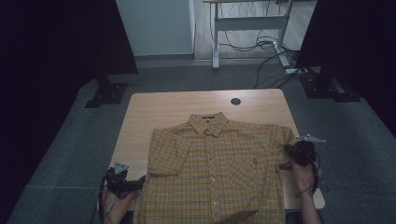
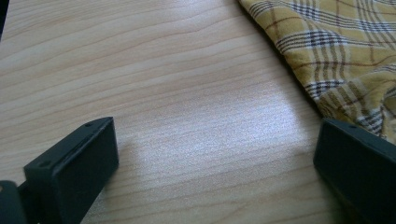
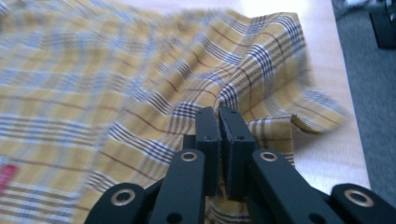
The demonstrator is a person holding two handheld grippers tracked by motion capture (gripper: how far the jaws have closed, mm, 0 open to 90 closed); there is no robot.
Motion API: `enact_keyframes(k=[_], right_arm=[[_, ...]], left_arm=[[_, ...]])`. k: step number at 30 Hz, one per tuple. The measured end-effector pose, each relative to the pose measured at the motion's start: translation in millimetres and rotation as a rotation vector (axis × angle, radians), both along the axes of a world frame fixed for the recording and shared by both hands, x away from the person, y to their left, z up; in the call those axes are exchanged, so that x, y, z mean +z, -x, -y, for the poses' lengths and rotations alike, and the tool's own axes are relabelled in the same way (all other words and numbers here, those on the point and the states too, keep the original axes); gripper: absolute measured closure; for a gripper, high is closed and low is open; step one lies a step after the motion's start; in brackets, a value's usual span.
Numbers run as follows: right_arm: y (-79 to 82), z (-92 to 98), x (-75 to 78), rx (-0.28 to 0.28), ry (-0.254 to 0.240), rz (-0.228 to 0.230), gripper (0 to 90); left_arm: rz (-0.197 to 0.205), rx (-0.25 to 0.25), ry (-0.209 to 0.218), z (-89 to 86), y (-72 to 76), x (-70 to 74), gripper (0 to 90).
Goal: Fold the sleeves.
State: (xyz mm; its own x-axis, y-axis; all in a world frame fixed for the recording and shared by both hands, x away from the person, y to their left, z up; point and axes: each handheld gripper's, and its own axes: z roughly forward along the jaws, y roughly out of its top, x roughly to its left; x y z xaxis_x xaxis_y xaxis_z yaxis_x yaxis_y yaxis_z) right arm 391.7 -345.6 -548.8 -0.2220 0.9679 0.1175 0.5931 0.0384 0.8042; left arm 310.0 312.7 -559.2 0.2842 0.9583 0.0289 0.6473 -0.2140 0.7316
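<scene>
left tool (image 2: pixel 212 163) jaws wide, right tool (image 3: pixel 219 114) clamped

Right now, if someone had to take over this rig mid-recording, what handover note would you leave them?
Right hand-held gripper: jaws shut, pinching a fold of the yellow plaid shirt at its sleeve on the person's right side.
Left hand-held gripper: jaws open, nothing between them, low over the wooden table just off the shirt's edge on the person's left side.
Shirt: lies front up, buttoned, collar at the far side, the hem hangs over the near edge.
Done: one sleeve gripped.
Left: no fold made yet. Likely next is a grip with the left gripper, then folding.
</scene>
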Motion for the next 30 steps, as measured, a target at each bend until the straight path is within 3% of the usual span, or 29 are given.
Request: enact_keyframes(k=[4,9,16,22,30], right_arm=[[6.3,-14.6,15.3,0.053,-0.001,0.053,86.4],[6.9,-39.5,24.4,0.134,-0.011,0.068,86.4],[4.4,-67.5,22.2,0.211,-0.017,0.042,86.3],[-1.8,-81.3,8.6,0.250,-0.010,-0.006,86.0],[-7.1,-96.8,-6.1,0.301,0.041,-0.064,84.4]], left_arm=[[0.000,0.000,0.000,0.0,0.0,0.0,0.0],[0.000,0.001,0.000,0.1,0.1,0.0,0.0],[-0.001,0.001,0.000,0.1,0.2,0.0,0.0],[-0.001,0.001,0.000,0.1,0.2,0.0,0.0],[-0.001,0.001,-0.001,0.1,0.4,0.0,0.0]])
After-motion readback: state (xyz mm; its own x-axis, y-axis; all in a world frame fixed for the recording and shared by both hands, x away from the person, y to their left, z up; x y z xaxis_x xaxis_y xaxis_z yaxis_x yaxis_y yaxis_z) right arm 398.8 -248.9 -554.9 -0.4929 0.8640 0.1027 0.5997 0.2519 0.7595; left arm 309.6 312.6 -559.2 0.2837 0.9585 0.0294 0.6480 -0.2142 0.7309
